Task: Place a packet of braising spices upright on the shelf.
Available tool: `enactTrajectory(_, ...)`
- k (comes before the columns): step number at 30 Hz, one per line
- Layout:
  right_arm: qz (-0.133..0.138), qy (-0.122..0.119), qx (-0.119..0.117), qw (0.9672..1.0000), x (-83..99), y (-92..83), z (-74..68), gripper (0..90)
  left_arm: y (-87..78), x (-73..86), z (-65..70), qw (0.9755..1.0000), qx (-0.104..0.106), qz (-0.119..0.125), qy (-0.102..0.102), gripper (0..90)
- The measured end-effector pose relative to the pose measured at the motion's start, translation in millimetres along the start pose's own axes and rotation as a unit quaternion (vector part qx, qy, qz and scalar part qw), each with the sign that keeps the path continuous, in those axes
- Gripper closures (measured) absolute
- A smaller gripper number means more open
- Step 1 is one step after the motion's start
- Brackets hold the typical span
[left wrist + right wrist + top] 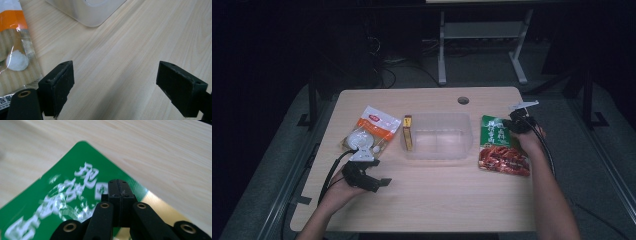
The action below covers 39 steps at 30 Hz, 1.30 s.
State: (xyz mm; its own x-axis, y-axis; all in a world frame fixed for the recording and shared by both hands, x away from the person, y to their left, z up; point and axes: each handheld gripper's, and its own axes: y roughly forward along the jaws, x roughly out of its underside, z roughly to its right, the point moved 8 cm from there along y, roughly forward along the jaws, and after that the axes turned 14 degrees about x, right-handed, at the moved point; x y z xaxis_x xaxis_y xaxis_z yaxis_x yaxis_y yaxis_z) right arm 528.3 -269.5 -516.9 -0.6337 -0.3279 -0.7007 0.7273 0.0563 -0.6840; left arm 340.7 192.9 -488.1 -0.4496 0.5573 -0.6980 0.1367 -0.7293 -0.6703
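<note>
Right gripper (518, 121): jaws pressed together, nothing between them, over the top end of the green-and-red packet (502, 145); packet flat near the worktop's (437, 200) right edge; left gripper (374, 182): jaws spread, empty, near the left front, just before the orange-and-white pouch (371, 132); clear plastic tub (437, 136) at mid-worktop; slim yellow box (407, 132) against the tub's left wall.

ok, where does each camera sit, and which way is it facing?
High view: above the person's side, looking forward and down at the table; both forearms, left gripper, right gripper.
Left gripper view: on that gripper, facing bare wood; open fingers, orange bag, clear tub.
Right gripper view: looking down closed fingers at the green bag.
Shared: green bag in the high and right gripper views.
</note>
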Motion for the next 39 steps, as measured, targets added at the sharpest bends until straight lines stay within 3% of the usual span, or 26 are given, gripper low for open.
enactTrajectory(4,0.001,0.007,0.006,1.0,-6.1,12.6,1.3,90.0,-0.5,0.2,-1.6,1.0,-0.003,-0.004,0.005,14.3)
enactTrajectory(8,-0.01,0.009,0.02,0.9997,0.9,21.2,6.0,90.0,1.2,1.0,-2.5,1.0,0.0,-0.005,0.001,14.3)
enactTrajectory(18,-0.005,0.018,0.009,0.9998,-0.2,23.1,5.2,90.0,3.7,1.5,-2.3,0.9999,0.004,-0.012,0.003,14.2)
enactTrajectory(28,-0.027,-0.011,-0.001,0.9996,7.0,12.3,3.7,90.0,4.6,1.6,1.3,0.9998,0.009,-0.015,0.007,14.2)
enactTrajectory(35,-0.045,-0.063,-0.003,0.997,14.9,-3.7,-11.7,90.0,5.0,-0.6,3.6,0.9997,0.012,-0.016,0.012,14.3)
enactTrajectory(39,-0.049,-0.068,-0.012,0.9964,20.1,-11.7,-17.9,90.0,6.8,-1.2,6.3,0.9995,0.015,-0.019,0.018,14.2)
